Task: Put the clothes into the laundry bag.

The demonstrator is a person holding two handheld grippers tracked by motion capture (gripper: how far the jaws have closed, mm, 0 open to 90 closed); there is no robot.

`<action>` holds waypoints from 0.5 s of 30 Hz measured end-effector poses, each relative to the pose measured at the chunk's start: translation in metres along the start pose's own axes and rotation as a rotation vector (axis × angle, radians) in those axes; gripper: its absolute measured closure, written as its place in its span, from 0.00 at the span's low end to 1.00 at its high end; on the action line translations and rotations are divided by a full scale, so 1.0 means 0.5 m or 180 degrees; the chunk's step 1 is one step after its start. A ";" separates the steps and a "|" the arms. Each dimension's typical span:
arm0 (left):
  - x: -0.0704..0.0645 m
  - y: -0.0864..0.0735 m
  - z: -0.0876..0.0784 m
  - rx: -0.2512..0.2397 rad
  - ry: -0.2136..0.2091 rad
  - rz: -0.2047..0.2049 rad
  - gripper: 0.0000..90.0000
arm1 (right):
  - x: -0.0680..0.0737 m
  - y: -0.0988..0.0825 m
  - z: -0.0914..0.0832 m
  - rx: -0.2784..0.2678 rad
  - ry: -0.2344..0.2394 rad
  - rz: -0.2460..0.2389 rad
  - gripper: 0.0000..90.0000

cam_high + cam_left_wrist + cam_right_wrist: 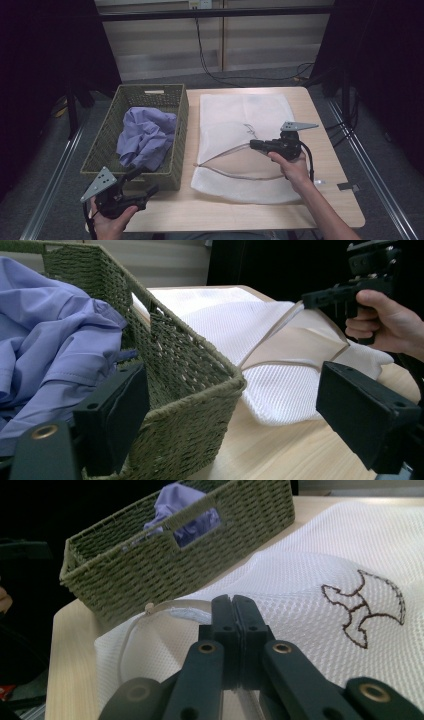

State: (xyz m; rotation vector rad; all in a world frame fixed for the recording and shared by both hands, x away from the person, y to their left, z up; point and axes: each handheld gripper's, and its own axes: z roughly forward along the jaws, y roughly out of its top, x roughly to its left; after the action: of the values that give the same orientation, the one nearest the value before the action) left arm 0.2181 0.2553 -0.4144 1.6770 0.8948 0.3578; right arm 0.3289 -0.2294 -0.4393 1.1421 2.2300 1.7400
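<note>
Right gripper (253, 145) pinches the upper edge of a white mesh laundry bag's (240, 112) opening, lifted off the table.

The bag lies flat on the wooden table (330, 165), just beside a green woven basket (177, 160) holding a crumpled lavender shirt (147, 135). The right gripper's jaws are pressed together on the mesh at the zippered mouth, which gapes open beneath them. The left gripper (145, 182) hovers at the basket's near corner, its jaws spread wide with nothing between them, one on either side of the basket wall in its own view.
</note>
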 end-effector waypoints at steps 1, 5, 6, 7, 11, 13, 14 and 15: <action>0.000 0.000 0.000 0.0009 0.0015 -0.0004 0.14 | 0.000 0.004 -0.002 -0.0018 -0.0010 -0.0016 0.99; 0.008 0.000 -0.001 0.0015 0.0040 -0.0046 0.13 | -0.001 0.016 -0.007 -0.0107 -0.0018 -0.0029 0.99; 0.009 0.000 -0.001 0.0024 0.0038 -0.0040 0.13 | -0.001 0.018 -0.008 -0.0107 -0.0028 -0.0037 1.00; 0.010 0.000 -0.002 0.0019 0.0027 -0.0040 0.13 | 0.000 0.022 -0.008 -0.0155 -0.0009 -0.0027 0.99; 0.011 0.002 -0.003 0.0021 0.0084 -0.0010 0.13 | 0.001 0.026 -0.009 -0.0165 -0.0043 -0.0028 0.99; 0.016 0.003 -0.004 0.0015 0.0081 -0.0033 0.13 | -0.002 0.028 -0.009 -0.0192 -0.0033 -0.0006 0.99; 0.019 0.003 -0.003 0.0014 0.0094 -0.0072 0.13 | -0.002 0.028 -0.009 -0.0192 -0.0033 -0.0006 0.99; 0.023 0.004 -0.002 0.0021 0.0080 -0.0089 0.13 | -0.002 0.031 -0.009 -0.0194 -0.0029 -0.0013 0.99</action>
State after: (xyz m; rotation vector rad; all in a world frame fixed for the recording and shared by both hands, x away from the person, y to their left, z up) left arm 0.2259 0.2640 -0.4150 1.6676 0.9380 0.3580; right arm 0.3351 -0.2323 -0.4247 1.1296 2.1567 1.7842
